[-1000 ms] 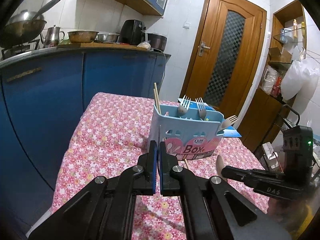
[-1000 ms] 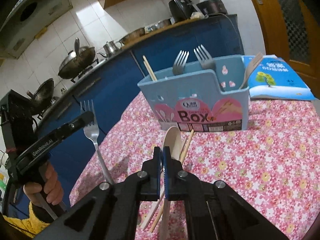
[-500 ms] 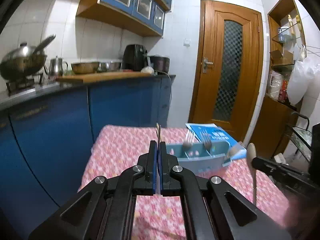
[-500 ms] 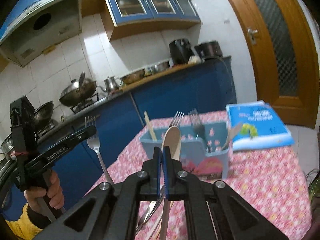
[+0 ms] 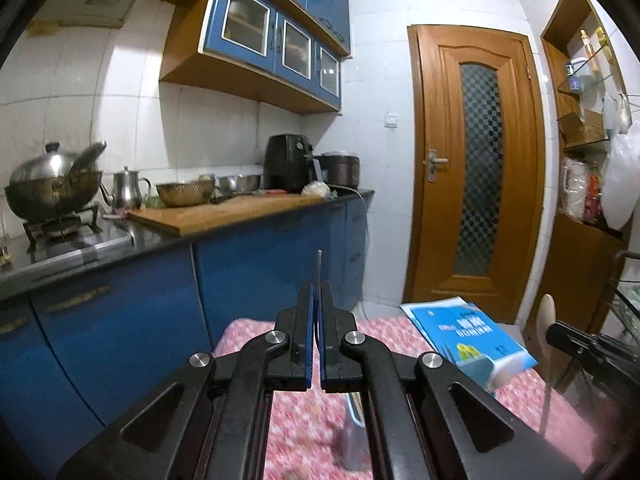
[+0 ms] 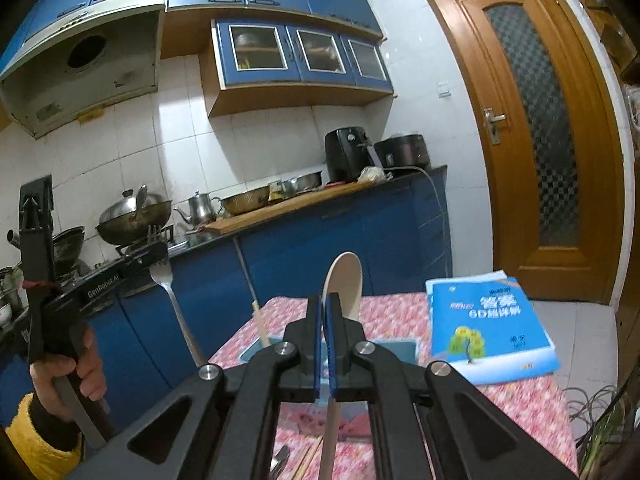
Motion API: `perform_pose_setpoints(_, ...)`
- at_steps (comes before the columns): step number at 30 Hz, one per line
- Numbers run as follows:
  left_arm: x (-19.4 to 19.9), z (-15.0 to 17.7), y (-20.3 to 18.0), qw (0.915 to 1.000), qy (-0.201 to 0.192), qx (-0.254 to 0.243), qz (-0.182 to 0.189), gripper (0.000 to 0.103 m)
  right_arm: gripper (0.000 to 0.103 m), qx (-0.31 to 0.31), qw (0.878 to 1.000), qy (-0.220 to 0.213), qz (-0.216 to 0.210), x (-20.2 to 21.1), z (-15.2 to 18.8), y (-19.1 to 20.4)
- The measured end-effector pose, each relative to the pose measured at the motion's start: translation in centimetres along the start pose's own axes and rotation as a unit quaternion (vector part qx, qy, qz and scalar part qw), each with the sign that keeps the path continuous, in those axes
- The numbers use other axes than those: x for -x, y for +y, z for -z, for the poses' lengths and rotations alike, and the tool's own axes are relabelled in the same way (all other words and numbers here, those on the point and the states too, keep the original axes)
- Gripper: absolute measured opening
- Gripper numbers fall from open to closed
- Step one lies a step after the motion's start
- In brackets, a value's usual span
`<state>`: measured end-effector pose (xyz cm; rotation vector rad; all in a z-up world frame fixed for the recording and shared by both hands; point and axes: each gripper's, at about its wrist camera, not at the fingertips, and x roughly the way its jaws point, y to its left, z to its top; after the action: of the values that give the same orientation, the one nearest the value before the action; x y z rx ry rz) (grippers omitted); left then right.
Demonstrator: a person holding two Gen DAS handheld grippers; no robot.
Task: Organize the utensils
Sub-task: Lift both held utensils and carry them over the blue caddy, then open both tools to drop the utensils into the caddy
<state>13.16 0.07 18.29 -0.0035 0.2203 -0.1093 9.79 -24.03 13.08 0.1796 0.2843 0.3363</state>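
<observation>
A slim shiny steel fork (image 6: 170, 286) is clamped in the closed left gripper (image 5: 316, 334); a smooth pale wooden spoon (image 6: 343, 286) in the closed right gripper (image 6: 325, 338).

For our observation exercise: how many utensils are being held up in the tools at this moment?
2. A metal fork is clamped in the left tool; a wooden spoon is clamped in the right tool. Others in the blue box below may be hidden.

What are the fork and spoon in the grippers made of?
Fork, in the left gripper: likely stainless steel, polished; grey with a bright sheen along the handle.
Spoon, in the right gripper: probably wood or bamboo, matte; pale tan, no glint. Light plastic can't be excluded.
</observation>
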Motion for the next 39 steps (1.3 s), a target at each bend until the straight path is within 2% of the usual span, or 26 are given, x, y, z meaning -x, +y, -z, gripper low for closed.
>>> perform_pose_setpoints(6,-1.9,-1.5,0.3,0.9993,-0.021,-0.007,-0.031,0.0,0.004,0.019,0.999,-0.024,0.017,-1.8,-1.2,-0.4)
perform_pose_setpoints(12,-4.6,-0.5,-0.5,0.9974,-0.023,-0.039,-0.057,0.0,0.004,0.023,0.999,-0.04,0.021,-4.1,-1.5,-0.8)
perform_pose_setpoints(18,-6.7,2.1,-1.2,0.9984,0.0,-0.042,-0.037,0.0,0.004,0.037,0.997,-0.044,0.041,-6.7,-0.4,-1.3)
perform_pose_setpoints(28,-8.1,5.3,-2.0,0.9991,0.028,-0.031,-0.009,0.0,0.004,0.053,0.996,-0.037,0.063,-9.0,1.4,-2.5)
perform_pose_setpoints(35,-8.4,5.9,-2.2,0.9989,0.035,-0.03,-0.003,0.0,0.004,0.064,0.993,-0.061,0.075,-8.9,0.4,-2.3)
perform_pose_setpoints(39,-8.6,6.4,-2.3,0.9987,0.044,-0.027,0.001,0.0,0.004,0.069,0.993,-0.052,0.076,-9.4,0.6,-2.1)
